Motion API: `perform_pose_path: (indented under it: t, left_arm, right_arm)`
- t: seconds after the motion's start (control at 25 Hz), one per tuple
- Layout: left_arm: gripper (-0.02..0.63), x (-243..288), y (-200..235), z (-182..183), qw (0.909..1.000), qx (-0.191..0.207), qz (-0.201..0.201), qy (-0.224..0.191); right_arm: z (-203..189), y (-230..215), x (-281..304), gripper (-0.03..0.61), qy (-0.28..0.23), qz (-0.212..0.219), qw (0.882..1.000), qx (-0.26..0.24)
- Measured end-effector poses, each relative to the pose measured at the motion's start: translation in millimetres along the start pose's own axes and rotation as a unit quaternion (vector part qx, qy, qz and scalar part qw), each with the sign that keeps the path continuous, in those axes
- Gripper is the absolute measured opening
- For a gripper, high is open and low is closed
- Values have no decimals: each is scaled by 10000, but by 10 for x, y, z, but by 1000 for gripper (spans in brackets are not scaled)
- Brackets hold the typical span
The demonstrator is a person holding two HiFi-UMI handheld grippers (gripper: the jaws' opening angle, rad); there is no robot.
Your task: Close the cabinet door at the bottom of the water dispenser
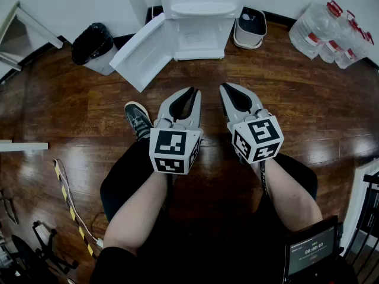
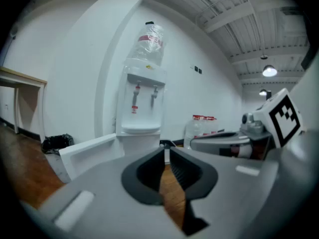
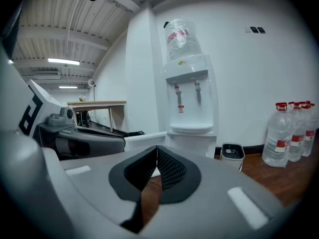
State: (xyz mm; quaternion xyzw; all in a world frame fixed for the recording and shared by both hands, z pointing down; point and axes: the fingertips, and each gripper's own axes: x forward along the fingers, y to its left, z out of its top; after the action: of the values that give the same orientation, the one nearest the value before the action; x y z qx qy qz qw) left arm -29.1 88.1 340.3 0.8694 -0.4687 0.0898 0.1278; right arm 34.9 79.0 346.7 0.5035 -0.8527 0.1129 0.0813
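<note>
Facing the water dispenser [image 1: 198, 16] with its cabinet door [image 1: 142, 52] swung open, the left gripper [image 1: 192, 92] and right gripper [image 1: 227, 89] are hovering empty with jaws closed.

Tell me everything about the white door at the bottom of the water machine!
The cabinet door is a plain white, flat panel, smooth like plastic or painted metal. It hangs from the left front edge of the water dispenser, down by the wooden floor, and stands swung wide open, sticking out to the left. A bin with a black bag sits right by its far end; whether they touch can't be seen. Nothing is holding it.
</note>
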Motion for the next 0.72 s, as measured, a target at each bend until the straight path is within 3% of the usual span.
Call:
perform_pose_path:
  t: [0.32, 0.48, 0.64, 0.72]
  left_arm:
    - [52, 200, 179, 110, 9999, 145, 5, 69]
    - [89, 506, 420, 162, 9991, 303, 240, 154]
    - [95, 791, 535, 295, 9995, 130, 139, 246]
    - [95, 900, 624, 322, 9990, 281, 119, 324]
  right_arm:
    - [229, -45, 283, 5, -69, 98, 9999, 110]
    - [233, -291, 573, 5, 23, 135, 9999, 92]
    - [243, -497, 893, 5, 153, 203, 9995, 161]
    - [277, -564, 1053, 5, 174, 272, 9993, 190]
